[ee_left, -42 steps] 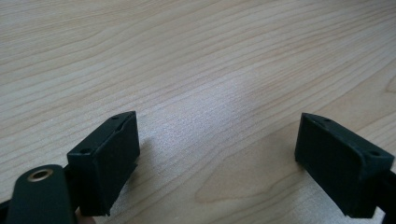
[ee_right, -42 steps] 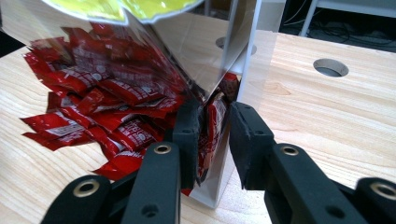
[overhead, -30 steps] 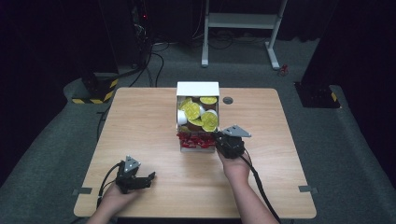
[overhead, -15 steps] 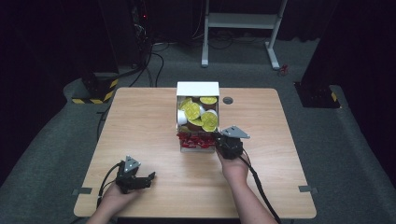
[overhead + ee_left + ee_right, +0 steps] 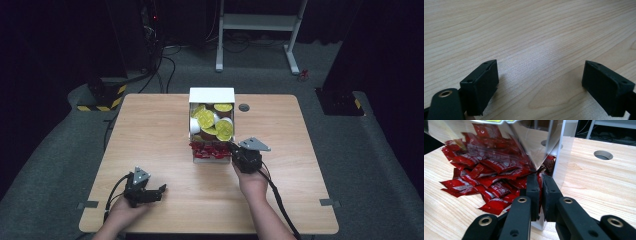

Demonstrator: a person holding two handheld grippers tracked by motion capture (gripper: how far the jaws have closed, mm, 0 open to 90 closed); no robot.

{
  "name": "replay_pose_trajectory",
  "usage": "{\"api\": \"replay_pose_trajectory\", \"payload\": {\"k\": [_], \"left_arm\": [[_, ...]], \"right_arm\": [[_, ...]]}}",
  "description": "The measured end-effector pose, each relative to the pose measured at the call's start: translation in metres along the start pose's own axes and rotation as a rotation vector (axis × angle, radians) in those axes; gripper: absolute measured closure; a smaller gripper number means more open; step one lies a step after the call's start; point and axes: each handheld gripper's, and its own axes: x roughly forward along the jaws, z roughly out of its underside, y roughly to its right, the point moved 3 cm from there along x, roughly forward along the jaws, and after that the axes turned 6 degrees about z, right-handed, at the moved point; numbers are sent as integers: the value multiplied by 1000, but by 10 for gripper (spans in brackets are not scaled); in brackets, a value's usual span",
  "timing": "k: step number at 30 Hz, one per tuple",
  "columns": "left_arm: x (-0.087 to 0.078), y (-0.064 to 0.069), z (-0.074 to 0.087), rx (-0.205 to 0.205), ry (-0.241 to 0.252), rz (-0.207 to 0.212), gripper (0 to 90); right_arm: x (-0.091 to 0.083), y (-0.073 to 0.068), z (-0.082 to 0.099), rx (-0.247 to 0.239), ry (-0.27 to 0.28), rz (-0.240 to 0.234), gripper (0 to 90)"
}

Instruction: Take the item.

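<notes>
A white dispenser box (image 5: 211, 95) stands mid-table, with yellow-lidded cups (image 5: 206, 119) up top and red sachets (image 5: 207, 149) heaped in its open bottom tray. My right gripper (image 5: 233, 150) reaches the tray's front right corner. In the right gripper view its jaws (image 5: 540, 178) are pressed together, a strip of red sachet (image 5: 489, 167) showing between them, under the slanted clear panel (image 5: 534, 142). My left gripper (image 5: 156, 194) rests near the table's front left, open (image 5: 540, 72), with bare wood between its jaws.
The wooden table (image 5: 150, 135) has a round cable hole (image 5: 243, 107) just right of the box. Behind the table stands a white metal frame (image 5: 260, 22), and a black-and-yellow striped base (image 5: 102, 92) sits on the floor at left.
</notes>
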Motion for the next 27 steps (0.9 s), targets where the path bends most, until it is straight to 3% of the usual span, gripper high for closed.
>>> {"api": "replay_pose_trajectory", "payload": {"k": [27], "left_arm": [[0,0,0,0,0,0,142]], "right_arm": [[-20,-2,5,8,30,-14,854]]}}
